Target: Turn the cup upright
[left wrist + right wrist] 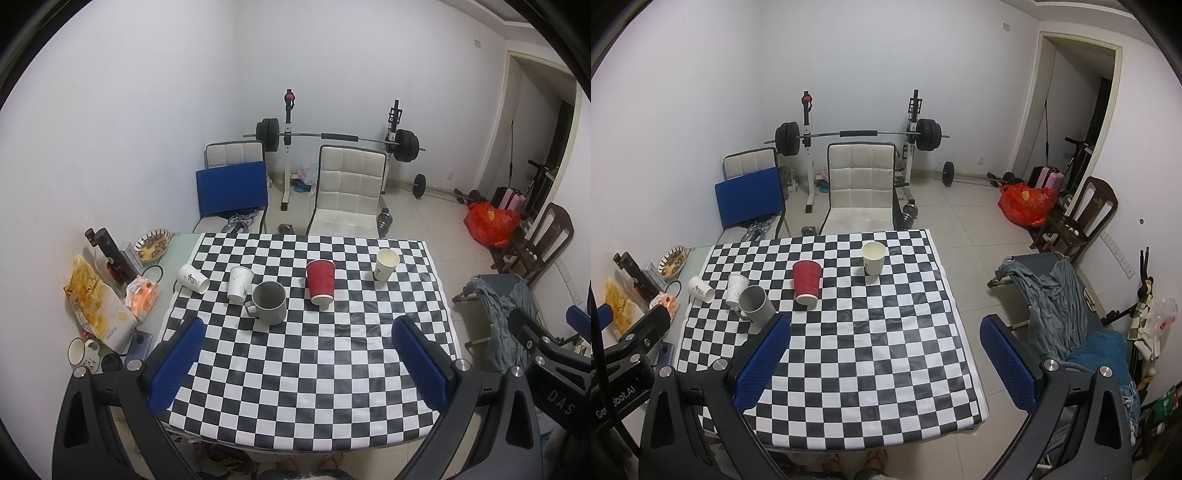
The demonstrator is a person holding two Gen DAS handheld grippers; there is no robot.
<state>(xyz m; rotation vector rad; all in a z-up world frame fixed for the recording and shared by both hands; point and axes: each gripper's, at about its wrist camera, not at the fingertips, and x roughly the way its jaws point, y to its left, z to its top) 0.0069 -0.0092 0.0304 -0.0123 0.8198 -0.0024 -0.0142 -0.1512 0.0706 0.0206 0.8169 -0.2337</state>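
Near the tablecloth's (pixel 314 362) far edge: red paper cup (pixel 320 281), inverted; cream paper cup (pixel 386 264), upright. Left gripper (pixel 297 345) and right gripper (pixel 884 343): both spread, empty.

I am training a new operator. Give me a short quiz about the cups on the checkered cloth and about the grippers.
1. Fill in: the red ribbed paper cup stands between the grey ceramic mug and the ____ paper cup.
2. True or false: the left gripper is shut on the grey ceramic mug.
3. Which lies on its side? A) grey ceramic mug B) white printed paper cup at the cloth's left edge C) red ribbed paper cup

Key: 1 cream, the cream paper cup; 2 false, it is open; 3 B.
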